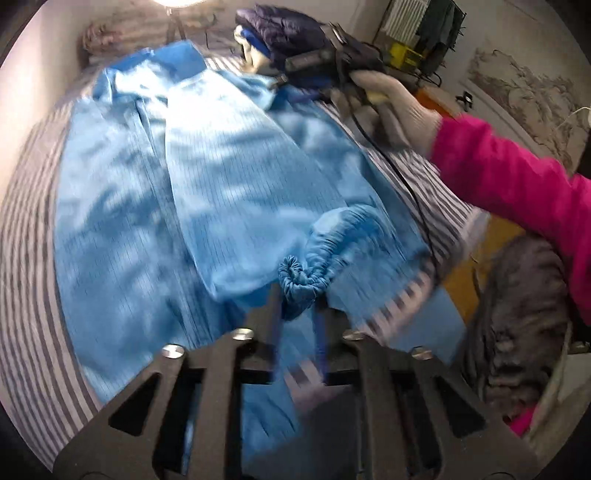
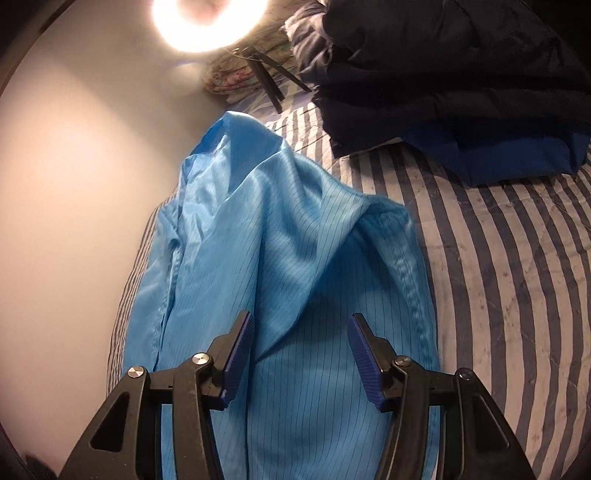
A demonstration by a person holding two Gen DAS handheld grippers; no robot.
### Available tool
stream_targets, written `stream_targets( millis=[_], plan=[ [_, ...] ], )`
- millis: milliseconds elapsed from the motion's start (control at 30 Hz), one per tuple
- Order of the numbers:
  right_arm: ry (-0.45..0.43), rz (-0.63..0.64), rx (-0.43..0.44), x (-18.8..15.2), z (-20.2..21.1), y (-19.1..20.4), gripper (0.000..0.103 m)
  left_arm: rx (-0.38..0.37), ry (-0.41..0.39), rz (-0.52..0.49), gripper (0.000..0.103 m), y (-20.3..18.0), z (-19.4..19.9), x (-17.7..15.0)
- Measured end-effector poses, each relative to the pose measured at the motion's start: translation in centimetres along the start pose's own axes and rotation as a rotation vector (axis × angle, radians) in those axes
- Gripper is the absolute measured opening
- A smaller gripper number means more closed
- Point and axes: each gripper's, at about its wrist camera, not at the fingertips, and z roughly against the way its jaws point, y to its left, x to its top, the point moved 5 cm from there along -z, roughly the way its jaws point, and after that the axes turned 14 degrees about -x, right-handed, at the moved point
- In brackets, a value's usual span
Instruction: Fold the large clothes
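Left gripper (image 1: 295, 295), jaws closed on the gathered elastic cuff (image 1: 299, 282) of a light-blue coat (image 1: 155, 206); the sleeve runs ahead of it over the coat body, which lies spread on a striped bed (image 2: 498, 258). Right gripper (image 2: 301, 354), jaws wide and empty, hovers above the shoulder area, collar (image 2: 236, 147) farther ahead. Dark folded clothes (image 2: 443, 74) lie beyond to its right. The thin, glossy fabric is probably light, limp and slippery; seams, cuffs and collar offer firmer holds.

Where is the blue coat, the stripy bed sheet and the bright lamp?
blue coat (image 2: 295, 258): right wrist view, middle of its back panel.
stripy bed sheet (image 2: 498, 277): right wrist view, bare part right of the coat.
bright lamp (image 2: 207, 22): right wrist view, glowing ring.
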Motion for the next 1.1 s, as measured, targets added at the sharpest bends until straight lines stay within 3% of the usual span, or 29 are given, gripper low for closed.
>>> stream_targets(
  millis=[33,233,300,333,400,467,567,600,633,867,1100],
  plan=[
    [0.002,0.000,-0.005,0.2,-0.3,0.0,0.056,-0.003,-0.004,0.014,0.039,0.0,0.2,-0.3],
    [-0.002,0.015,-0.043,1.4,-1.4,0.5,0.056,0.027,-0.074,-0.012,0.053,-1.6,0.1,0.2],
    [0.002,0.024,-0.052,1.7,-1.7,0.7,0.047,0.028,-0.048,-0.087,0.053,-3.0,-1.8,0.5],
    [0.010,0.036,-0.062,1.8,-2.0,0.8,0.038,0.032,-0.030,-0.109,0.053,-3.3,-2.6,0.5],
    [0.017,0.063,-0.078,2.0,-2.4,1.0,0.029,0.007,0.022,-0.125,0.053,-4.0,-5.0,0.3],
    [0.014,0.085,-0.088,2.1,-2.6,1.4,0.014,0.002,0.050,-0.130,0.053,-4.3,-6.6,0.0],
    [0.004,0.103,-0.106,2.6,-2.5,1.4,0.003,0.092,0.089,-0.180,0.053,-3.7,-9.2,0.2],
    [0.002,0.105,-0.105,2.8,-2.4,1.4,0.002,0.080,0.103,-0.179,0.037,-3.3,-9.8,0.1],
    [-0.005,0.108,-0.106,3.0,-2.3,1.5,0.000,0.072,0.113,-0.170,0.009,-3.0,-10.2,0.0],
    [-0.050,0.128,-0.115,5.5,-0.5,1.3,0.000,-0.019,0.060,-0.101,0.002,-2.4,-7.6,0.5],
    [-0.091,0.111,-0.127,9.2,1.5,-0.3,0.000,-0.222,0.016,-0.048,0.001,-5.3,-6.1,2.1]
  ],
)
